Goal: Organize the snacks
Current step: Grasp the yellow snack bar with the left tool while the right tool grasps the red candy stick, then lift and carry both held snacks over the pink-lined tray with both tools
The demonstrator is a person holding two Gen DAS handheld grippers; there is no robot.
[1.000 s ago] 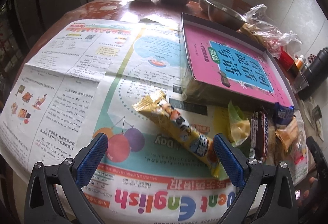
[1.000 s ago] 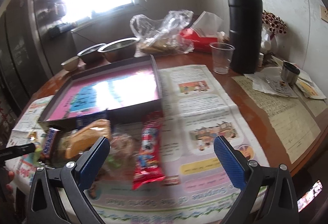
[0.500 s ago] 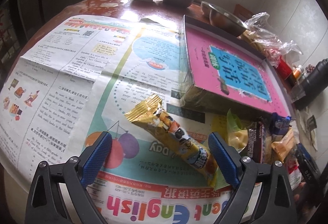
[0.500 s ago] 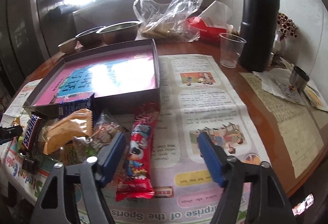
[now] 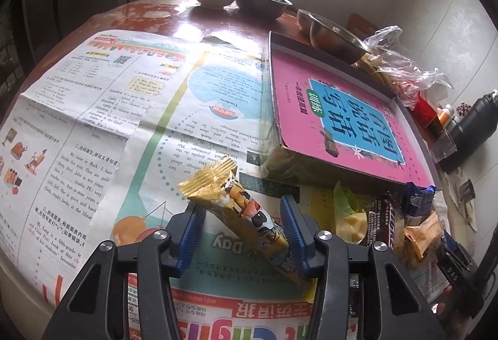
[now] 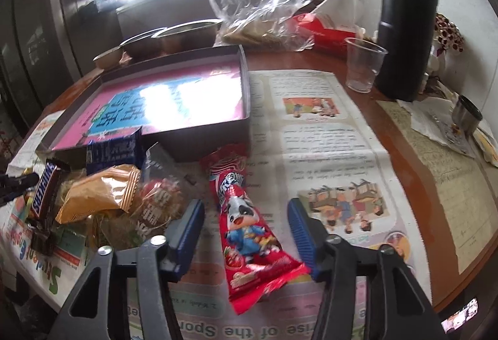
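- Since a second ago both pairs of tongs have narrowed and come down over a wrapper each: the left tongs (image 5: 241,223), then wide apart above the long gold foil snack bar (image 5: 239,209), now have their blue pads close on either side of it; the right tongs (image 6: 246,226) have done the same round the red foil snack bar with a cartoon cow (image 6: 246,224).
- The gold bar lies slantwise between the left pads, its crimped end sticking out ahead of them. The pads look to be at or nearly at the wrapper; I cannot tell if they grip it yet.
- The red bar lies lengthwise between the right pads with a clear gap on each side, so those tongs stand apart and hold nothing.
- Left of the right tongs sits the heap of other snacks: an orange crinkled packet (image 6: 96,193), a brown chocolate bar (image 6: 45,189) and a dark blue packet (image 6: 113,148).
- Ahead of both tongs is the shallow grey cardboard tray lined with a pink book cover (image 6: 211,134), resting on the newspaper-covered round bench (image 6: 401,137).
- By my reading the step in hand is the paired grasp. Next comes closing fully on each bar near its middle, lifting clear of the paper, and carrying forward over the tray wall, which looks the likely home for them.
- Foil is slippery, so a firm, square pinch matters.
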